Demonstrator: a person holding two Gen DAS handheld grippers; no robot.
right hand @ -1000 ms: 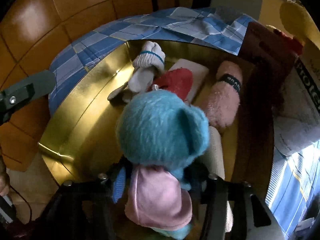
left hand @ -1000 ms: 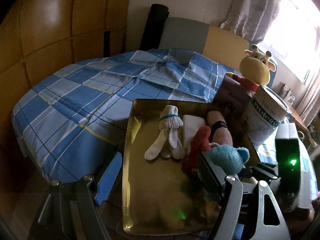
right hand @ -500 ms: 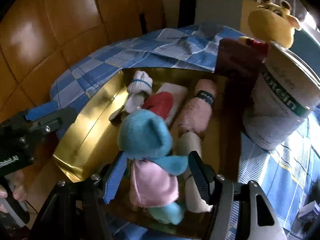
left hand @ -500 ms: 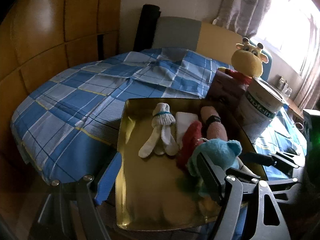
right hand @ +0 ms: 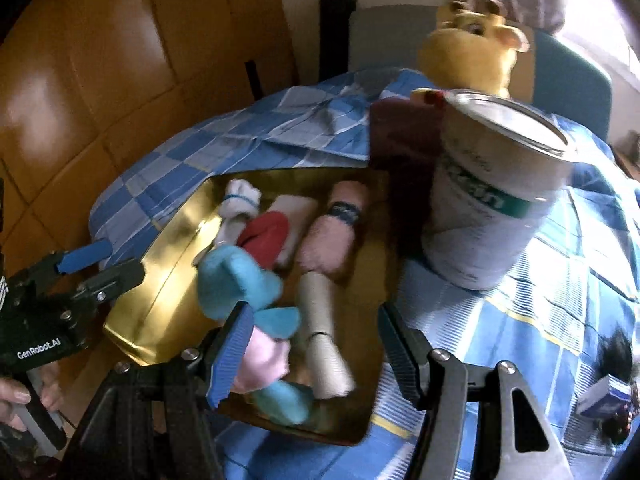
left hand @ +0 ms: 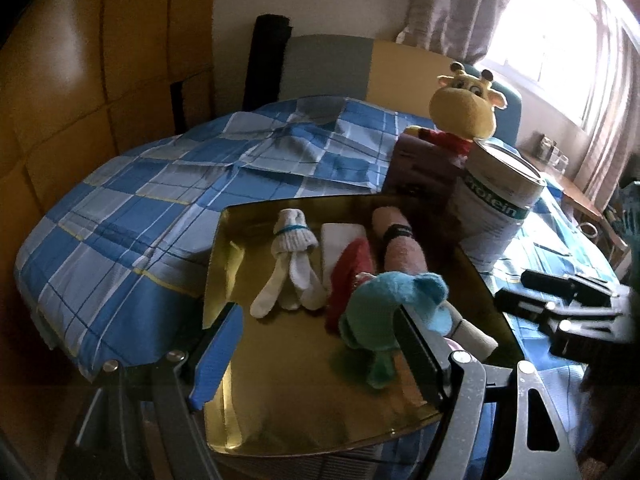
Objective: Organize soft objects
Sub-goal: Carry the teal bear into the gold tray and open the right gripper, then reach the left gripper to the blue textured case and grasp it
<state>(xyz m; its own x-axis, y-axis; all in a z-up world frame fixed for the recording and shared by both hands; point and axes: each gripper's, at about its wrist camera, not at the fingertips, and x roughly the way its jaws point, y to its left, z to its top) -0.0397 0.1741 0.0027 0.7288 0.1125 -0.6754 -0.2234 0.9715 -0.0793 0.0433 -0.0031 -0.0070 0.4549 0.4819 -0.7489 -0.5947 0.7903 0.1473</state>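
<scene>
A gold tray (left hand: 280, 412) (right hand: 168, 280) on the blue checked cloth holds soft things. These are a white sock bundle (left hand: 292, 264) (right hand: 236, 208), a red cloth (left hand: 352, 272) (right hand: 266, 236), a pink roll with a dark band (left hand: 400, 240) (right hand: 336, 236), a beige roll (right hand: 320, 332) and a blue plush toy in pink (left hand: 392, 312) (right hand: 248, 292). My right gripper (right hand: 312, 356) is open above the tray's near edge, clear of the plush. My left gripper (left hand: 316, 352) is open over the tray's front, and also shows at the left of the right wrist view (right hand: 100, 268).
A white protein can (left hand: 496, 216) (right hand: 488, 196) and a dark maroon box (left hand: 420, 172) (right hand: 400, 148) stand right of the tray. A yellow giraffe plush (left hand: 464, 108) (right hand: 468, 56) sits behind them. Wooden wall panels are at the left, a chair behind the table.
My right gripper has opened, let go of the blue plush and pulled back up and right. The plush now lies in the tray. My left gripper drew back a little.
</scene>
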